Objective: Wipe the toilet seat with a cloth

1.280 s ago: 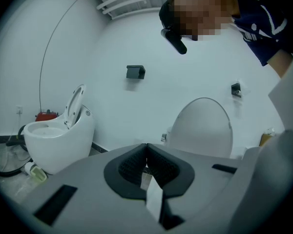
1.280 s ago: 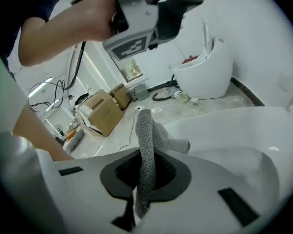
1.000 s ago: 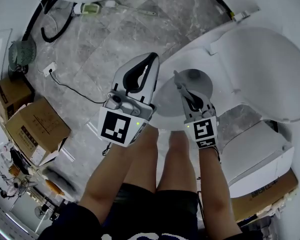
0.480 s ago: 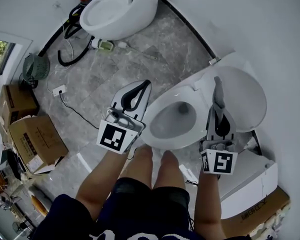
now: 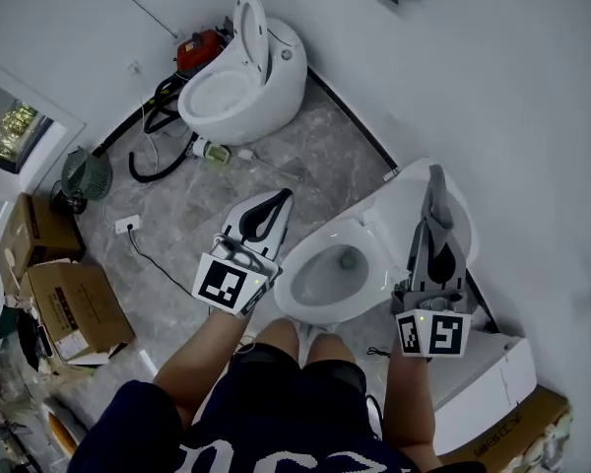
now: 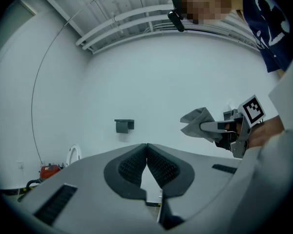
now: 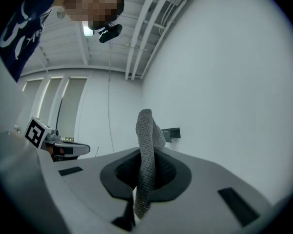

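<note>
- Grey marbled floor point(image 5: 276, 156) meets a plain white wall point(image 5: 512, 77), and a white toilet point(image 5: 297, 304) stands against that wall at the person's feet, its bowl open and its lid point(image 5: 399, 215) raised.
- The grey cloth point(image 7: 145, 145) is pinched between the jaws of the right gripper point(image 5: 434, 227). One end stands up past the jaw tips and the other hangs below them.
- In the head view the cloth lies over the raised lid. The left gripper view shows it held up in the air against the wall, clear of the toilet.
- The left gripper point(image 5: 282, 197) is held over the floor just left of the bowl, with its jaws pressed together and nothing between them.
- A second toilet point(image 5: 241, 82) stands farther back, with a black hose point(image 5: 158, 136) and a red device point(image 5: 199, 47) beside it.
- Cardboard boxes point(image 5: 74, 299) and a fan point(image 5: 84, 175) sit at the left.
</note>
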Demonstrator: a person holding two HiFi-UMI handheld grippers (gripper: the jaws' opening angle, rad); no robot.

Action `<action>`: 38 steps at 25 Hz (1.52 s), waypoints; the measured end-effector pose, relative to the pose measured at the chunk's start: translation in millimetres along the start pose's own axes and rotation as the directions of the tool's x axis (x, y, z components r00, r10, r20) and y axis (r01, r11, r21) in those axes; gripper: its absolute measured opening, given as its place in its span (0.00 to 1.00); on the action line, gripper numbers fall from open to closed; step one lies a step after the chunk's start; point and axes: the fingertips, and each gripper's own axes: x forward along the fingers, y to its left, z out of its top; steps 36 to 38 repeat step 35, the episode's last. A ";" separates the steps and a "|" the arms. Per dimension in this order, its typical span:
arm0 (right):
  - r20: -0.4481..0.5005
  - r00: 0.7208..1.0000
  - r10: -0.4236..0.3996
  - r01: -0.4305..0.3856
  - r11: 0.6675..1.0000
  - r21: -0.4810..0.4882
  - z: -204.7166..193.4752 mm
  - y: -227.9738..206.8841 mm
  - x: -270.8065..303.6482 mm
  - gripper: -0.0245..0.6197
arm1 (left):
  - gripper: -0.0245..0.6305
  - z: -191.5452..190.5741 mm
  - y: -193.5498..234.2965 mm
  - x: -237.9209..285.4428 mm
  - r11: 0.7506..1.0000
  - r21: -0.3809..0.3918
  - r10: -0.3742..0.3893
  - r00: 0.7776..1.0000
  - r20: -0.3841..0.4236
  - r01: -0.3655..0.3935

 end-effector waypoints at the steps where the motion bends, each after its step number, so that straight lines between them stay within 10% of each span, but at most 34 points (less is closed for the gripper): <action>1: 0.015 1.000 -0.001 0.001 1.000 0.002 13.2 0.8 -1.7 0.08 | 0.07 10.4 -2.7 -2.5 1.000 0.005 0.000 1.000 0.006 0.000; 16: 0.124 0.991 0.055 -0.047 0.997 -0.061 126.0 18.3 -25.9 0.08 | 0.07 112.7 -33.6 -29.2 0.999 0.036 -0.020 0.993 0.113 0.016; 38: 0.152 0.984 0.098 -0.090 0.994 -0.057 145.2 25.4 -38.4 0.08 | 0.07 130.2 -30.9 -54.9 0.999 0.006 0.047 0.985 0.163 -0.049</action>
